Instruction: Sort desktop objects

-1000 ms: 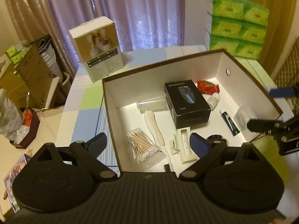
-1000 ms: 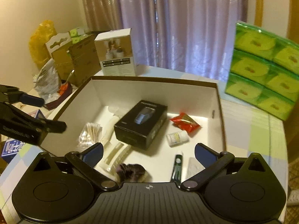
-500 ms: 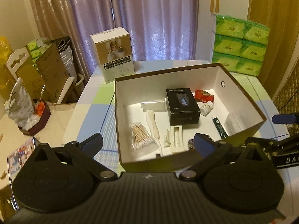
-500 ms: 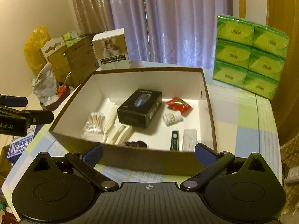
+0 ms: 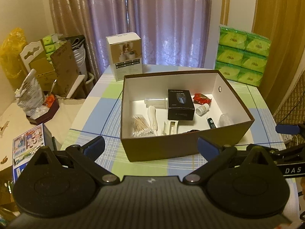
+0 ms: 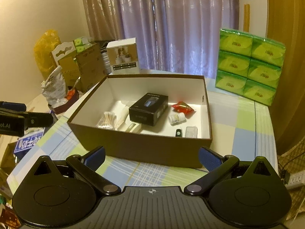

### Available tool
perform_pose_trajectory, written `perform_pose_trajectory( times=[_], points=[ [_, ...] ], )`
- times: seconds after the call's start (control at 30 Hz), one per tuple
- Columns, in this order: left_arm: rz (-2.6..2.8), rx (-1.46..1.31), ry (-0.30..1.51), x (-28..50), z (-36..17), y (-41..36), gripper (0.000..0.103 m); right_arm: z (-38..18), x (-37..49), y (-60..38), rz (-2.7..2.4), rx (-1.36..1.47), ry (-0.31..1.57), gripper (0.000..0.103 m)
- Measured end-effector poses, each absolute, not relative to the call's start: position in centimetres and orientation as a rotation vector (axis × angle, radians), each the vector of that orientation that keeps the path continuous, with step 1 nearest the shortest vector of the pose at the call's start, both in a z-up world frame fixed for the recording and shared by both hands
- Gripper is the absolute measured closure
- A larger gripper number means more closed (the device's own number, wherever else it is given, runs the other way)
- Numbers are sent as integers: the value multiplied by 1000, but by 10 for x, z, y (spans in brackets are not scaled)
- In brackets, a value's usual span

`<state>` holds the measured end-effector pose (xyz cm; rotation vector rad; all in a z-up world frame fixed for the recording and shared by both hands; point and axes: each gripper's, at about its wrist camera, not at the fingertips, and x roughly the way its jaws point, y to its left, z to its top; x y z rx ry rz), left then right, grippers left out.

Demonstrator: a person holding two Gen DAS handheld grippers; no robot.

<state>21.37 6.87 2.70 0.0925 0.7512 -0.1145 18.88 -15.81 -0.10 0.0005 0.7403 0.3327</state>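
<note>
Two tongs, both with blue-padded jaws spread wide and holding nothing: left tongs point(image 5: 151, 146) and right tongs point(image 6: 152, 155), each hovering at the near side of the bench point(image 5: 95, 118), short of the box.

One brown cardboard box point(image 5: 183, 148), white inside, open-topped, standing on the checked cloth at mid-bench. Contents, all lying on its floor:
- black carton point(image 5: 180, 105), centre, toward the far wall;
- bundle of cotton swabs point(image 5: 140, 126), near-left corner;
- white handled tool point(image 5: 152, 117), just right of the swabs;
- cream plastic holder point(image 5: 170, 127), near the front wall;
- clear case point(image 5: 155, 102), left of the black carton;
- red packet point(image 5: 202, 98), right of the carton;
- small white bottle point(image 5: 203, 109), just nearer than the packet;
- dark green tube point(image 5: 211, 122) and clear pouch point(image 5: 225, 119), near-right corner.

One white product box point(image 5: 124, 55), upright, at the far-left of the bench.

Six-pack of green tissue packs point(image 5: 243, 55), stacked at the far-right edge.
</note>
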Motion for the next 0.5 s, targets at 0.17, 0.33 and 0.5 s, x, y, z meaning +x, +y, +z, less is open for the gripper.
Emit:
perform_pose_trajectory(
  times=[0.17, 0.33, 0.5],
  points=[
    [-92, 90, 747, 194, 30, 68, 1, 2, 171, -162, 350, 1, 746, 2],
    [-80, 90, 748, 176, 32, 62, 1, 4, 154, -166, 362, -11, 744, 2],
    [-65, 87, 747, 160, 32, 57, 1, 7, 139, -170, 374, -25, 734, 2]
  ],
)
